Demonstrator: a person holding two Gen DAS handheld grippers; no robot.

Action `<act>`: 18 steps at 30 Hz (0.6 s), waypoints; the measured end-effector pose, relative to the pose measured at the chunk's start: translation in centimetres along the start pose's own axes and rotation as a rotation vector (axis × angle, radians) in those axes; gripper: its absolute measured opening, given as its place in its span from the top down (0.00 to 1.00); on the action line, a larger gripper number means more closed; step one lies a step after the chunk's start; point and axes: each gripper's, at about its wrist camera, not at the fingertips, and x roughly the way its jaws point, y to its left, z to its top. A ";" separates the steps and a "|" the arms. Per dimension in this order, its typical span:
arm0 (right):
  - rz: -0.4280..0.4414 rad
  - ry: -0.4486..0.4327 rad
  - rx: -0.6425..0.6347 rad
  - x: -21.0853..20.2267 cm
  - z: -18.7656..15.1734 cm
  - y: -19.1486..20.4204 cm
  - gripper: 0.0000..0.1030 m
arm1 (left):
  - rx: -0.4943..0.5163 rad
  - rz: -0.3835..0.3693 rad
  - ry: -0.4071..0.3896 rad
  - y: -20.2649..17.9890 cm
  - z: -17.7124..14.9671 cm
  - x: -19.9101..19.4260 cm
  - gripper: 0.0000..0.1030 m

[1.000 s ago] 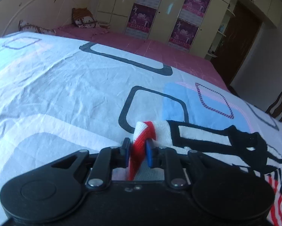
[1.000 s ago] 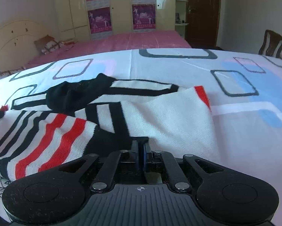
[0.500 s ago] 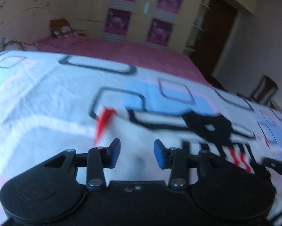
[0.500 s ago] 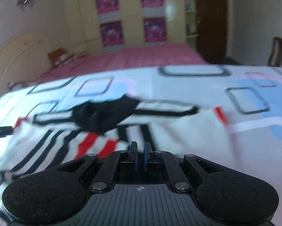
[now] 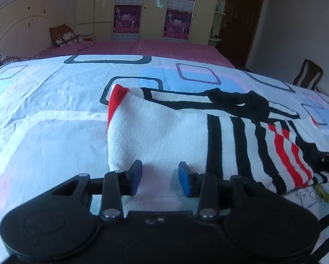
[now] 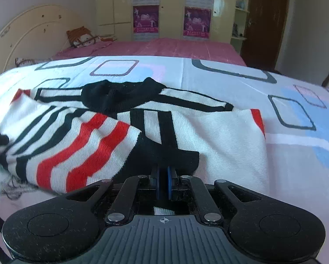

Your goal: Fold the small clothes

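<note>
The striped sweater [image 5: 164,136] lies spread on a bed sheet [image 5: 43,114] printed with rounded squares, and everything here is placed against it. Nearest, at the sweater's near hem, the left gripper [image 5: 160,177] hovers with its blue pads [image 5: 136,176] spread apart; white knit lies under the gap, but neither pad presses on it. These jaws have just been opening, then easing back a little. Toward the sweater's other side, the right gripper [image 6: 163,181] has its pads pressed together, and the black band of the hem sits right at their tips; whether cloth is actually caught between them I cannot tell. Across the sweater's middle a red-and-black striped sleeve [image 6: 76,145] lies folded over the white body. At its far edge is the black collar [image 6: 120,96]. Beyond the sweater the sheet ends at a pink bedspread [image 6: 164,48], then a wardrobe [image 6: 125,6] hung with purple posters [image 6: 145,19].
</note>
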 end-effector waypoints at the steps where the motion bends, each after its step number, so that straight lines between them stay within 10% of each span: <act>1: 0.003 0.005 0.011 -0.1 0.1 -0.1 0.96 | 0.000 0.007 0.005 -0.1 0.1 0.0 0.65; 12: 0.157 -0.025 0.005 -1.1 1.6 2.9 0.95 | 0.032 0.003 -0.017 -5.8 0.0 -3.1 0.61; 18: 0.081 -0.007 -0.052 -0.2 0.2 1.3 0.95 | 0.010 0.033 0.037 -5.6 -1.8 -1.3 0.54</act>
